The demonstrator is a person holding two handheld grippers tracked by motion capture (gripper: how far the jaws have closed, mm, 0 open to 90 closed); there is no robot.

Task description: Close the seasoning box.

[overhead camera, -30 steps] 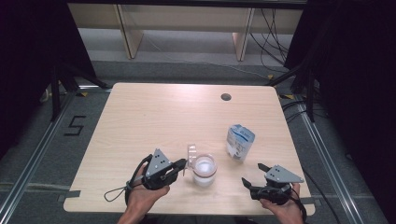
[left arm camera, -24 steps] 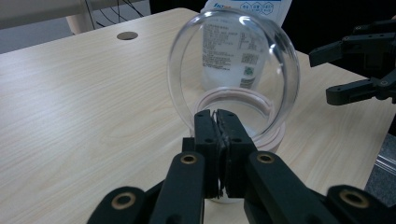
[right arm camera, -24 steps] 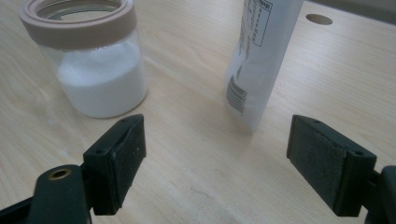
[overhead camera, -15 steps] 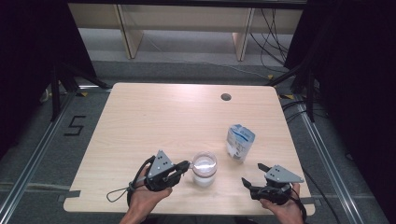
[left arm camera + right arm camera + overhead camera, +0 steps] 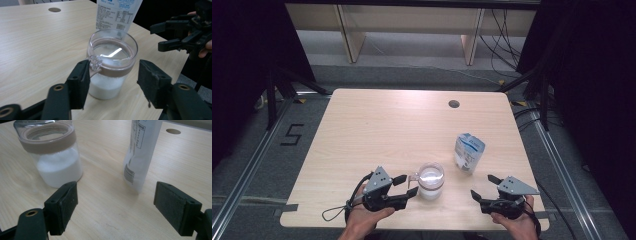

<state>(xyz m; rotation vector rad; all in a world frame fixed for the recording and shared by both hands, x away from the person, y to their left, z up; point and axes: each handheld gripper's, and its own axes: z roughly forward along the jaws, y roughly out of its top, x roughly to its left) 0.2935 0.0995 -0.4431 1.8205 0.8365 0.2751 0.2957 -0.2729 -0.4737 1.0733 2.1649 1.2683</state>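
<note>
Nearest the desk's front edge, the left claw (image 5: 406, 184) lies low in the person's left hand (image 5: 364, 220), its cable looping beside it on the wood. Its jaws have just been opening and now stand spread, with the handle of the glass mug (image 5: 431, 180) between them; in the left gripper view the left pad sits right at that clear handle (image 5: 95, 62), though I can't tell whether it touches, and the other pad stands apart from the glass. The mug stands upright on the desk (image 5: 382, 125), just ahead of the claw, with white stuff in its lower part and a brownish band around the glass under the rim.

Over at the front right, the right claw (image 5: 485, 187) is held in the right hand (image 5: 517, 222), jaws spread wide with nothing between them. It points across towards the mug and stays well short of it.

A little farther back, to the right of the mug, a white and blue pouch (image 5: 469, 152) stands upright, near the mug but apart from it.

Farther still, a round cable hole (image 5: 454, 104) is set in the desk top near the far edge.
</note>
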